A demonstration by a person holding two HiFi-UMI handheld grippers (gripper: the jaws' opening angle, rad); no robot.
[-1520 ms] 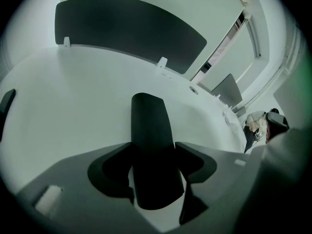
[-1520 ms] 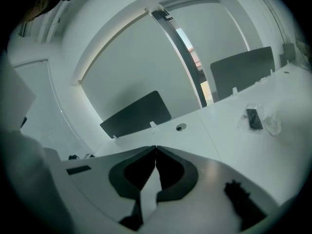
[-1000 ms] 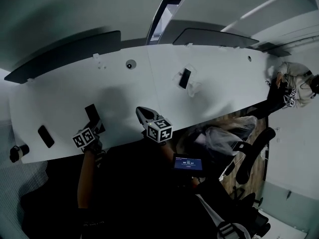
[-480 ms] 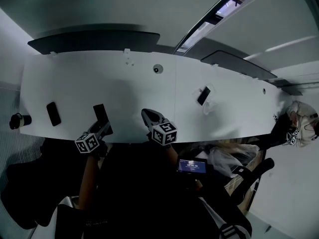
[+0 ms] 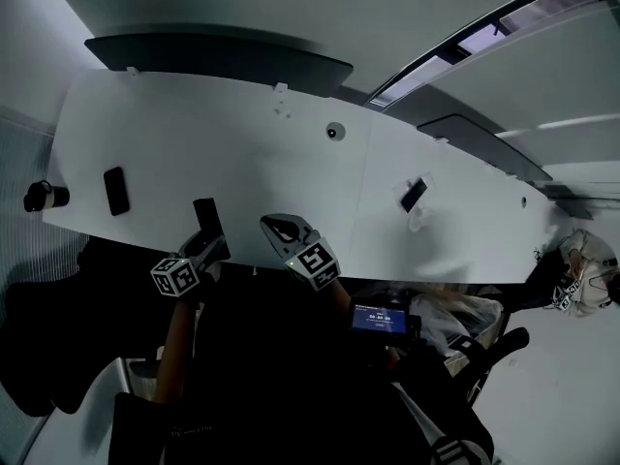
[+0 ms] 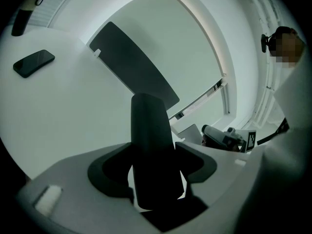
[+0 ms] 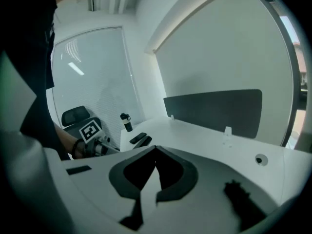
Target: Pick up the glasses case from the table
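Note:
The glasses case (image 6: 151,145) is a dark, oblong box standing up between the left gripper's jaws. My left gripper (image 6: 152,165) is shut on its lower part. In the head view the case (image 5: 206,221) sticks out of the left gripper (image 5: 205,244) over the near edge of the white table (image 5: 242,163). The right gripper (image 5: 281,231) hangs just to its right, also at the near edge. In the right gripper view its jaws (image 7: 156,152) meet at the tips with nothing between them.
A dark phone (image 5: 115,190) lies at the table's left, with a bottle (image 5: 44,196) beyond it at the end. Another phone on a stand (image 5: 415,196) and a round grommet (image 5: 335,131) sit farther right. A dark divider panel (image 5: 223,61) lines the far edge.
The head view has swung left along the table. The left gripper has risen with the case in it. The right gripper has shifted left and rolled, still shut.

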